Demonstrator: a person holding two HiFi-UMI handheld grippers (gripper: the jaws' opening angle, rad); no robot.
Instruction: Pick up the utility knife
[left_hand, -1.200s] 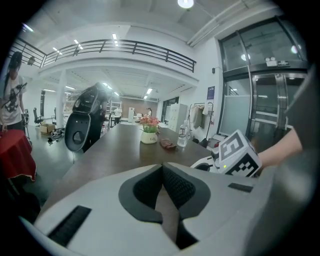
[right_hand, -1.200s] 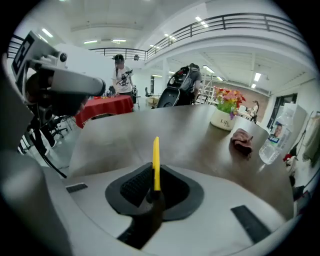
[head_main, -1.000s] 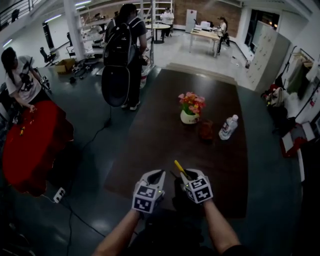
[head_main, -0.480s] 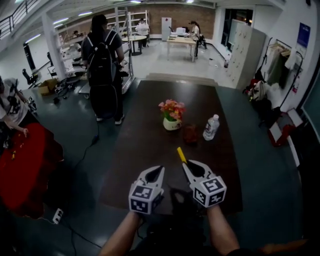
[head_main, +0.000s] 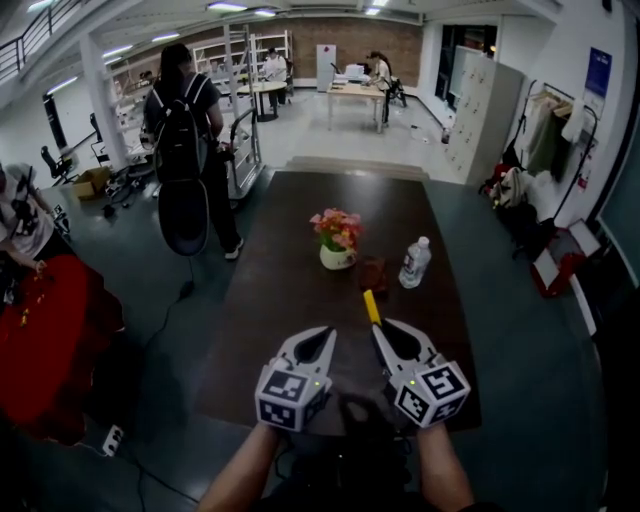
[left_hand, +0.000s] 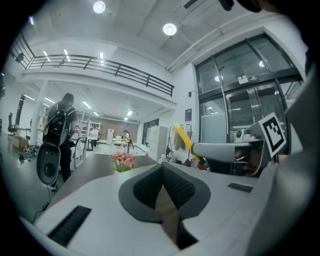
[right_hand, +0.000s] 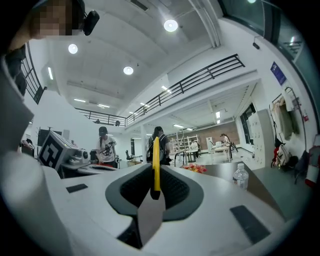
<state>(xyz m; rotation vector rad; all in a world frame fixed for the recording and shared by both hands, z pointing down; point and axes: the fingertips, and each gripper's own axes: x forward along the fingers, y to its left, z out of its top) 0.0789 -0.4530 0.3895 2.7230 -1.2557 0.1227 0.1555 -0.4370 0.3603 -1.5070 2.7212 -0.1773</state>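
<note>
The utility knife (head_main: 371, 305) has a yellow body that sticks out forward from my right gripper (head_main: 381, 330), which is shut on it above the near end of the dark brown table (head_main: 290, 300). In the right gripper view the knife (right_hand: 156, 162) stands upright, clamped between the dark pads of the right gripper (right_hand: 155, 187). My left gripper (head_main: 324, 337) hovers just left of it, shut with nothing in it. In the left gripper view its pads meet at the tip of the left gripper (left_hand: 162, 169), and the knife (left_hand: 183, 140) shows to the right.
On the table farther off stand a white pot of flowers (head_main: 337, 240), a water bottle (head_main: 413, 262) and a small reddish-brown object (head_main: 377, 272). A person with a backpack (head_main: 183, 150) stands left of the table. A red-covered table (head_main: 50, 330) is at far left.
Both grippers have risen from the table's near edge, the right one carrying the knife up with it. The backpack person has stepped a little left.
</note>
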